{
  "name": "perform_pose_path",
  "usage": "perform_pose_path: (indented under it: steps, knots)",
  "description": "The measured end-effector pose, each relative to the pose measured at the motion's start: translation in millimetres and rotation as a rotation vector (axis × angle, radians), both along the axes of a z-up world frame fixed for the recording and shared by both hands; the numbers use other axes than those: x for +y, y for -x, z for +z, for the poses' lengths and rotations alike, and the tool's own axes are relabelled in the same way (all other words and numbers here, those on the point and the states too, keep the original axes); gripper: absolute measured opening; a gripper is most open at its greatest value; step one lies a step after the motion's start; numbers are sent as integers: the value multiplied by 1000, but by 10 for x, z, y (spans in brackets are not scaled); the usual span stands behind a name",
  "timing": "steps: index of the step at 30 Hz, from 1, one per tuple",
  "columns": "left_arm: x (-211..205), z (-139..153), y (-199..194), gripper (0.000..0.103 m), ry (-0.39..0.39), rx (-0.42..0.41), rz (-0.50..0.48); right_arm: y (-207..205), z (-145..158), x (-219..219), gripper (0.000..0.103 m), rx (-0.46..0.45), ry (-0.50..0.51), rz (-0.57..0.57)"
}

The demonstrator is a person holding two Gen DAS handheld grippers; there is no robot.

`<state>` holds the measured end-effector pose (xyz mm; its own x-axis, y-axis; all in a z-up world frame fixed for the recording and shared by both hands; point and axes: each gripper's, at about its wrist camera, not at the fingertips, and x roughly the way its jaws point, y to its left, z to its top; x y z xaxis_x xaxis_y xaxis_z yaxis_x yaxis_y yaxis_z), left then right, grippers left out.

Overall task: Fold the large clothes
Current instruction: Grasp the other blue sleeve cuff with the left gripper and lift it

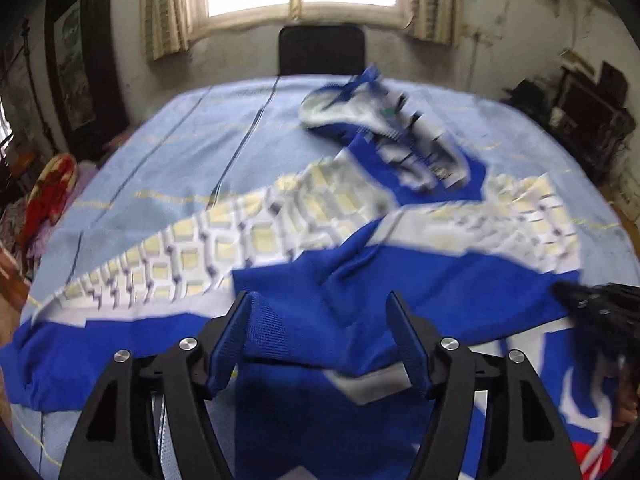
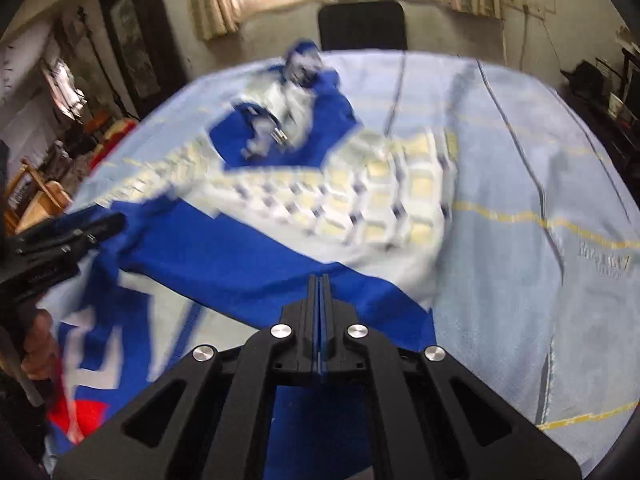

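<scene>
A large blue and white jersey (image 1: pixel 400 288) (image 2: pixel 240 264) with a pale honeycomb panel lies spread and rumpled across the table, its collar end at the far side. My left gripper (image 1: pixel 319 298) stands open near the jersey's front edge; a raised fold of blue mesh lies loose between its fingers. My right gripper (image 2: pixel 320 278) is shut, its fingertips pinched together on the blue cloth near the jersey's right side. Each wrist view catches the other gripper at its edge: the right gripper (image 1: pixel 560 290) at the cloth's corner, the left gripper (image 2: pixel 118 220) at the far left.
A light blue sheet (image 1: pixel 168 152) (image 2: pixel 520 160) with dark and yellow lines covers the table. A black chair back (image 1: pixel 322 50) (image 2: pixel 362 26) stands behind it under a window. Red cloth (image 1: pixel 48 196) and clutter sit at the left; dark furniture stands at the right.
</scene>
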<state>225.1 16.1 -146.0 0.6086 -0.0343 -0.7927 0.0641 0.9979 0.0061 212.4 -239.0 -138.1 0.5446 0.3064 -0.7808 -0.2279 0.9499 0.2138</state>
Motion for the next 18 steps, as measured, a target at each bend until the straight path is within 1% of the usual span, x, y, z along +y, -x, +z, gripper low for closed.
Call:
perform_pose_path:
  steps: [1,2,4,6,8,10,12,14,15,17,18]
  knots:
    - [89,-66,-20,68,13,21,20,38,-23,-49,0,-14,-17,-5]
    - [183,-101,-18,68,49,29,20,37,-17,-82,0,-8,-22,-5]
    - [318,-37,40,68,118,20,6,37,5,-189,0,3,-4,-41]
    - [457,81,145,68,175,10,14,63,-10,-270,0,2,-32,-40]
    - [603,222,294,68,132,-33,74,85,-1,-318,0,10,-42,-45]
    - [852,344,472,69,133,-62,105,85,-17,-349,0,3,-58,-48]
    - [1196,406,655,69,138,-69,174,74,-24,-400,0,7,-92,-49]
    - [1569,405,842,69,151,-51,264,34,14,-371,0,7,-129,-56]
    - [1799,381,954,69,191,-38,312,63,60,-396,5,-1,-154,-57]
    - [2150,316,1138,67,278,-11,387,128,140,-412,5,-20,-183,-57]
    - [2298,272,1221,67,309,7,421,165,179,-420,5,-28,-195,-56]
